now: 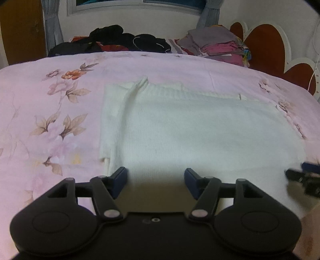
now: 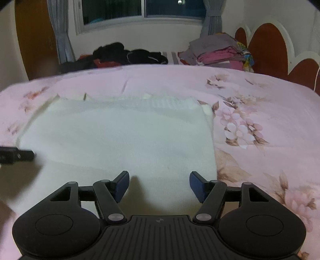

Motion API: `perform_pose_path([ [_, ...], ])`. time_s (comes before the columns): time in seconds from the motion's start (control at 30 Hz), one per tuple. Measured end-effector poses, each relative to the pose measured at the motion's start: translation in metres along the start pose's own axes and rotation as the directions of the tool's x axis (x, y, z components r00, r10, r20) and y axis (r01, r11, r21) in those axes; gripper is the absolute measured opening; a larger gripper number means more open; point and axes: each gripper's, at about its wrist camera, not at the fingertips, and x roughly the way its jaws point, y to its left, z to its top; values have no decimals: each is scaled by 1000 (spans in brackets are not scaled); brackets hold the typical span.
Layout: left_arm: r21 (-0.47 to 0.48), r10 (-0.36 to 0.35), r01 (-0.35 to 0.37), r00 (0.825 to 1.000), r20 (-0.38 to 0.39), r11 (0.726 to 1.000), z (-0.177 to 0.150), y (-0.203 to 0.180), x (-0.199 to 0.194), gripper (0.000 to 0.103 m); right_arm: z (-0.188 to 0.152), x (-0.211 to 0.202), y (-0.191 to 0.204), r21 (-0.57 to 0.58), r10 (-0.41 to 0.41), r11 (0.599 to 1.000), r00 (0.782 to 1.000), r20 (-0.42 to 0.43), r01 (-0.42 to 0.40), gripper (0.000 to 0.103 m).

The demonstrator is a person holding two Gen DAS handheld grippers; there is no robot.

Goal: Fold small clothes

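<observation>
Two hand-held grippers hover low over a bed, both with their blue-padded fingers spread apart and nothing between them. On the left side, the black left gripper sits above the near edge of a white knitted garment, which lies flat on a pink bedsheet with a printed flower pattern. A folded strip of the garment, maybe a sleeve, runs along its left side, and a ribbed band lies along its far edge. On the right side, the black right gripper is above the near right part of the same garment, close to its right edge; its tip also appears blurred at the right border of the left wrist view. Behind the sheet, from left to right, there is a heap of black clothes, then a stack of folded grey and pink clothes, and then a red-brown headboard with white scalloped border. Grey curtains hang on both sides of a window.
</observation>
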Motion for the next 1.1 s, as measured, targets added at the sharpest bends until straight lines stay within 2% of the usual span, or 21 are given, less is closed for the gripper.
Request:
perform_pose_path([
  [0.1,2,-2,2,1000,-12,1000,-2,0,-6,68,-5,-2,-2,14,-5,1000,1000,-22,5,66],
  [0.23,8,-2,3,1000,-18,1000,-4,0,-9,70,-1,-20,2,37,11,999,1000,21,-12,66],
  [0.37,14,-8,8,999,-31,1000,-7,1,-10,70,-4,-6,16,-8,18,1000,998,-65,-19,66],
  [0.4,16,-9,10,999,-31,1000,-8,1,-11,70,-5,-6,18,-3,14,1000,998,-64,-15,66],
  [0.53,14,-14,15,999,-32,1000,-10,4,-17,70,-3,-21,21,33,33,999,999,5,-33,66],
  [0.73,14,-37,38,999,-28,999,-17,9,-34,74,7,-32,36,48,63,997,998,22,-64,66],
  [0.97,-98,-92,86,993,-67,991,-39,31,-52,76,11,-46,64,7,103,995,994,37,-104,67],
  [1.1,-200,-132,111,986,-99,974,-56,47,-59,76,15,-49,73,-3,119,993,992,41,-119,67],
])
